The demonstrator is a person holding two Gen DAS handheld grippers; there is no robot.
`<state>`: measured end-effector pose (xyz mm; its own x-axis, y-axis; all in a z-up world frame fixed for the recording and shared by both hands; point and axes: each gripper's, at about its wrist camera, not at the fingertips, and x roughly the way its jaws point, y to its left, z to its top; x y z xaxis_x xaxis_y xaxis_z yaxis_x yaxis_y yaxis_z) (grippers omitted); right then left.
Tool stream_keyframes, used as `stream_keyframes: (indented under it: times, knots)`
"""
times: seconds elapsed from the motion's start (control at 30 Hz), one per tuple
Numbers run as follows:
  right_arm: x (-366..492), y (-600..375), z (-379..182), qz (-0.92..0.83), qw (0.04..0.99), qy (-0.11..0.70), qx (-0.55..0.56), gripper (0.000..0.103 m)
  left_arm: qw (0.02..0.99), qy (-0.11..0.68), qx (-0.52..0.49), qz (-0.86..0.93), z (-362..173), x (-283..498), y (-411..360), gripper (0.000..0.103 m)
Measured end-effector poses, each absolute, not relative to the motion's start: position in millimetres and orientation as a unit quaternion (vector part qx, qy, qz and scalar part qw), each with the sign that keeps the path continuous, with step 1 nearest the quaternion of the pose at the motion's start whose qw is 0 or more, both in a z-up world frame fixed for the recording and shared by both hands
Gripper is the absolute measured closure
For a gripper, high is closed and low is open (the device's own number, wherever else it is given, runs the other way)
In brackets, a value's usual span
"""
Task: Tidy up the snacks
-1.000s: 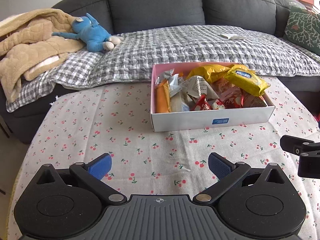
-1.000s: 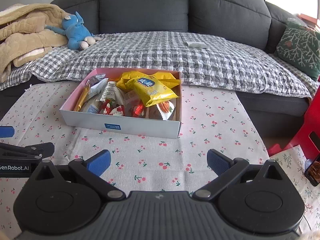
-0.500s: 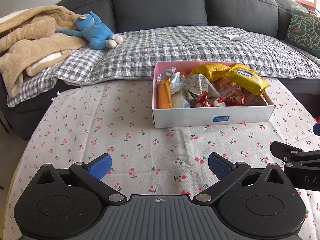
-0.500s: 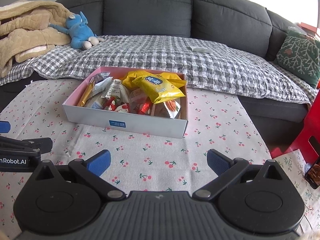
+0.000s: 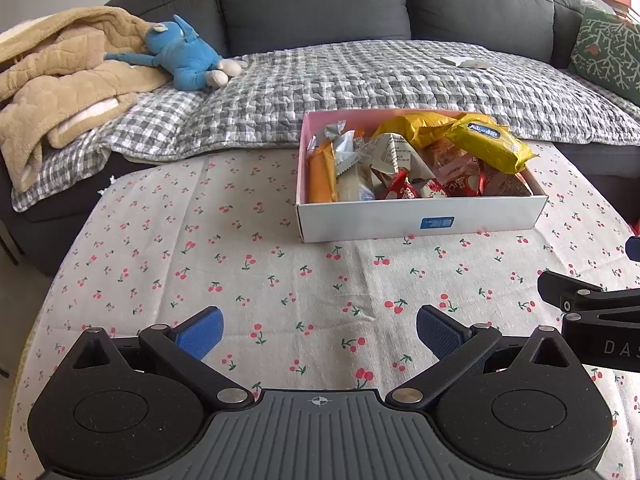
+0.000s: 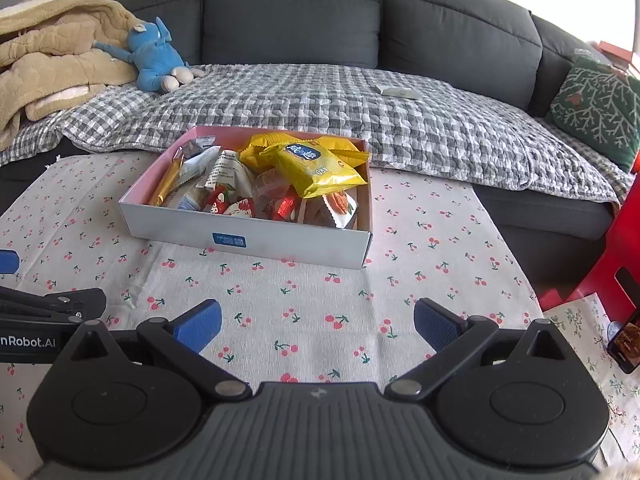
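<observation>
Both views have drawn back from the snack box (image 5: 420, 222) since a second ago, and it sits farther off on the cherry-print table (image 5: 240, 248). One box, heaped with wrapped snacks; a yellow packet (image 6: 316, 168) lies on top. Left claw (image 5: 319, 330) and right claw (image 6: 317, 326) hover spread wide, empty, over bare cloth. Only the right view shows the red stool (image 6: 616, 268). One blue plush toy (image 5: 180, 58) lies on the sofa (image 5: 312, 4).
</observation>
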<state>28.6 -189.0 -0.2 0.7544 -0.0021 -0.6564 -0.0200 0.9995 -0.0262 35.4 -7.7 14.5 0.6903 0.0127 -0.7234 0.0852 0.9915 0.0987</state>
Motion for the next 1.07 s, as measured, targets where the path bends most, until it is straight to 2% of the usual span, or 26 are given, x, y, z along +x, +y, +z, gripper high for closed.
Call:
stream_keyframes:
  times: [1.07]
  knots:
    - [29.4,-190.1,-2.4,0.002,0.936,0.351,-0.019,0.0,0.916,0.396,0.063,-0.023,12.5,34.3,-8.7,0.0]
